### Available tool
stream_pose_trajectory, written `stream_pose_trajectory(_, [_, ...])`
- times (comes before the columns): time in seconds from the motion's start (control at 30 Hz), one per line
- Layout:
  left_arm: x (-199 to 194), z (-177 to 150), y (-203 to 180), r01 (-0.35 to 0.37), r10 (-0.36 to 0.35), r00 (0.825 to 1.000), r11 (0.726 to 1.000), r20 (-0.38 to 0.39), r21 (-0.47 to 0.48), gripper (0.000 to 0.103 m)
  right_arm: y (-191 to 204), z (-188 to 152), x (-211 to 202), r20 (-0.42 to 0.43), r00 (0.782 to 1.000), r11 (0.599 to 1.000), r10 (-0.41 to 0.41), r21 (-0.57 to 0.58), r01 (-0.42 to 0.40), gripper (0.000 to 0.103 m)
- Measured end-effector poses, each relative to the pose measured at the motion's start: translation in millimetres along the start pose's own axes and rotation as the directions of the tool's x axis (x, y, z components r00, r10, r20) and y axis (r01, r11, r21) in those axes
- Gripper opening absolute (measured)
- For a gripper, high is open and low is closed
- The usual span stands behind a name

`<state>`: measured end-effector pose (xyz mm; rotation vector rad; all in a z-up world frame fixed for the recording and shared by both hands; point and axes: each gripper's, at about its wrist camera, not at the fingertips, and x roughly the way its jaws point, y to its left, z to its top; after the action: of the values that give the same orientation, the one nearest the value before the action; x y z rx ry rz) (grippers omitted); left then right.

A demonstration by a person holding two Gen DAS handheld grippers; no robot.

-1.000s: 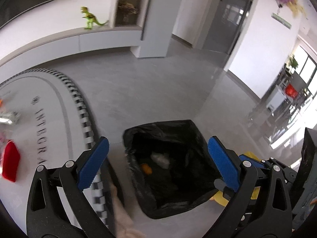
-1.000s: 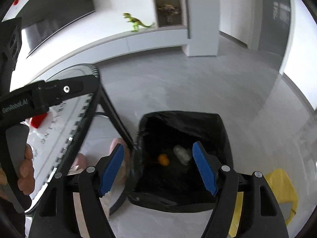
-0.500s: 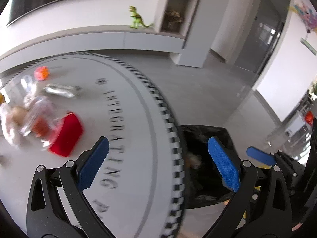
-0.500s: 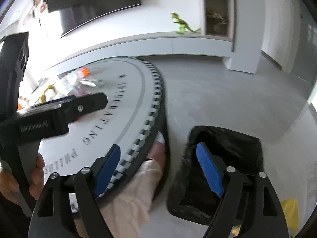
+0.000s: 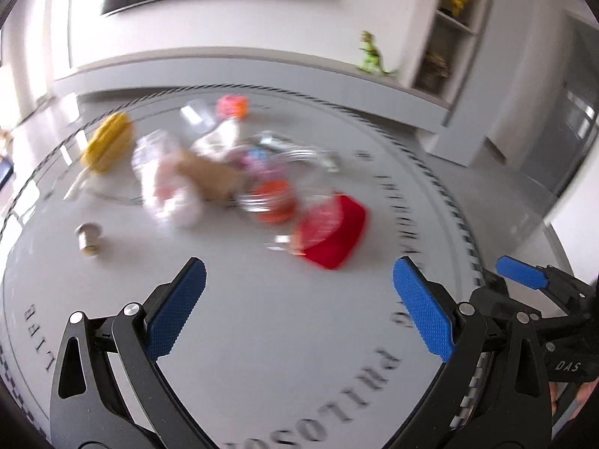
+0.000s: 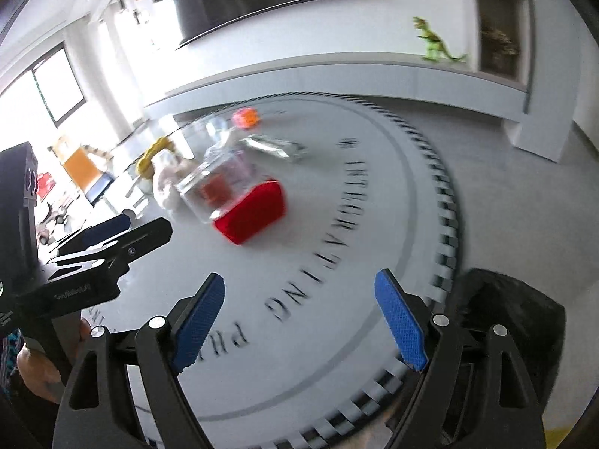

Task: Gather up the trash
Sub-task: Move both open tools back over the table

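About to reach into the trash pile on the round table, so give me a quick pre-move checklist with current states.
1. Left gripper jaws open, nothing between them: ok.
2. Right gripper jaws open, nothing between them: ok.
3. Red flat packet nearest, bare white round table before it: ok.
4. Clear crumpled plastic wrapper lies against the packet; clean single pick: cannot tell, blurred.
5. Black-lined trash bin in view beside the table edge: ok.
6. Small tan cylinder stands apart from the pile: ok.
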<state>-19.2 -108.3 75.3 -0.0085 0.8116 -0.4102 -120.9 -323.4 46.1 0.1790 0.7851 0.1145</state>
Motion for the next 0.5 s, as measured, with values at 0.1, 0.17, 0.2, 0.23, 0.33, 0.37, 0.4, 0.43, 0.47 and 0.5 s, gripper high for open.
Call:
stream_pose_trajectory(0.1, [6,3,26,-0.011,0.01,1.0,0.998,-0.01,-0.063,0.097,10,13,23,-0.023,0.999,1.0,0.028,0.006,-0.028,0.083])
stream_pose_trajectory(0.17, [10,3,35,-0.017,0.016,1.0,0.996,-0.013,-0.088,0.097,14,24,39,-0.036,0.999,0.999,0.037,0.029,-0.036,0.083])
stream_pose_trajectory(0.2, [12,4,39,-0.024,0.023,1.0,0.995,-0.011,-0.094,0.097,16,26,43,-0.035,0.999,0.999,0.039,0.032,-0.038,0.083])
stream_pose_trajectory(0.23, [13,4,44,-0.034,0.034,0.999,0.995,-0.011,-0.095,0.097,21,31,48,-0.035,0.998,0.999,0.049,0.025,-0.048,0.083])
stream_pose_trajectory(0.33, [14,2,61,-0.073,0.073,0.997,0.993,-0.007,-0.093,0.097,33,37,56,-0.038,0.997,0.997,0.071,-0.017,-0.072,0.083])
stream_pose_trajectory(0.37, [13,0,69,-0.087,0.086,0.996,0.991,-0.009,-0.101,0.097,39,39,59,-0.039,0.997,0.997,0.073,-0.037,-0.075,0.083])
stream_pose_trajectory(0.4, [14,0,79,-0.1,0.098,0.995,0.988,-0.015,-0.119,0.097,45,41,62,-0.042,0.996,0.996,0.074,-0.055,-0.076,0.083])
stream_pose_trajectory(0.43, [15,0,89,-0.105,0.103,0.994,0.985,-0.021,-0.134,0.097,49,43,66,-0.045,0.996,0.995,0.076,-0.068,-0.079,0.083])
stream_pose_trajectory(0.47, [15,0,98,-0.114,0.111,0.993,0.983,-0.026,-0.148,0.097,54,46,70,-0.049,0.996,0.993,0.081,-0.078,-0.085,0.083])
stream_pose_trajectory(0.5, [14,-1,104,-0.123,0.12,0.992,0.98,-0.027,-0.156,0.097,57,49,73,-0.05,0.995,0.993,0.087,-0.081,-0.091,0.083])
